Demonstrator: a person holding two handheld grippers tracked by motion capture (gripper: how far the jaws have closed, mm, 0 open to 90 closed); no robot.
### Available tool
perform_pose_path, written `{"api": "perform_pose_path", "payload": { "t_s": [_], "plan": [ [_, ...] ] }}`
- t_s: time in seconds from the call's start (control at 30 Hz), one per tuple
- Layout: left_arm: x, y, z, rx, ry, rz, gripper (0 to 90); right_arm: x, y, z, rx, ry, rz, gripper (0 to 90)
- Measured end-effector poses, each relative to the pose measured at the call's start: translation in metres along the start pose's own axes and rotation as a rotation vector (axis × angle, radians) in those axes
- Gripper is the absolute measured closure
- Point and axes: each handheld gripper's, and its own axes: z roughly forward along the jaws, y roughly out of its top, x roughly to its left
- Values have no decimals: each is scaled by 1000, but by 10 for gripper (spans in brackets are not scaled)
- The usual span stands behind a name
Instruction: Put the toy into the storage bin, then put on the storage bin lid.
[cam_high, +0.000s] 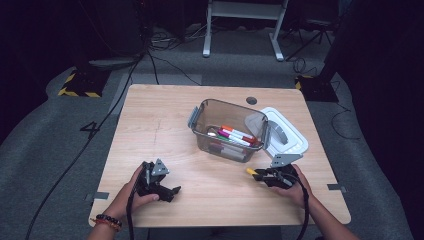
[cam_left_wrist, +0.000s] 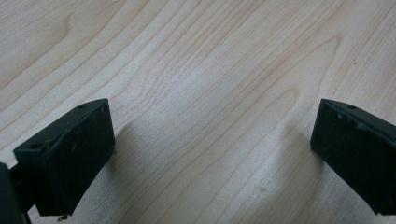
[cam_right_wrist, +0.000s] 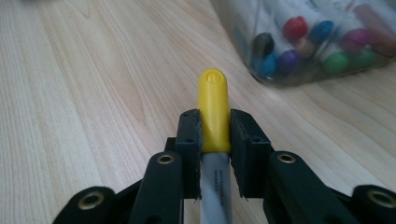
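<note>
A clear plastic box (cam_high: 202, 131) stands mid-table and holds several coloured markers (cam_high: 236, 135); the same box (cam_right_wrist: 243, 42) shows at the top right of the right gripper view, with marker caps (cam_right_wrist: 299, 28) behind its wall. My right gripper (cam_high: 258, 174) rests low on the table just in front of the box's right end. It is shut on a yellow-capped marker (cam_right_wrist: 213, 109) with a grey barrel, whose cap (cam_high: 250, 171) sticks out past the jaws. My left gripper (cam_high: 175, 191) rests near the front left of the table, open, with bare wood (cam_left_wrist: 210, 121) between its jaws.
The box's white lid (cam_high: 285, 132) lies against the box's right side. The wooden table (cam_high: 150, 125) has a dark round hole (cam_high: 251, 100) near its far edge. Cables (cam_high: 100, 125) run over the grey floor to the left, and a white desk frame (cam_high: 240, 20) stands beyond.
</note>
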Motion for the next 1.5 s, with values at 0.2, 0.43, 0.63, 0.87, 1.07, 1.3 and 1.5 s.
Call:
{"api": "perform_pose_path", "payload": {
  "t_s": [0.2, 0.43, 0.63, 0.87, 1.07, 1.3, 1.5],
  "plan": [
    [0, 0, 0, 0, 0, 0, 1, -5, -1, -13, -42, -17, 17, 747],
    [0, 0, 0, 0, 0, 0, 0, -8, -2, -25, -77, -30, 30, 747],
    [0, 0, 0, 0, 0, 0, 0, -11, -1, -37, -118, -48, 39, 747],
    [0, 0, 0, 0, 0, 0, 0, -16, 2, -59, -192, -77, 55, 747],
    [0, 0, 0, 0, 0, -1, 0, -25, 7, -79, -249, -125, 64, 747],
    [0, 0, 0, 0, 0, 0, 0, -29, 19, -93, -282, -152, 49, 747],
    [0, 0, 0, 0, 0, 0, 0, -31, 39, -107, -303, -171, 21, 747]
  ]
}}
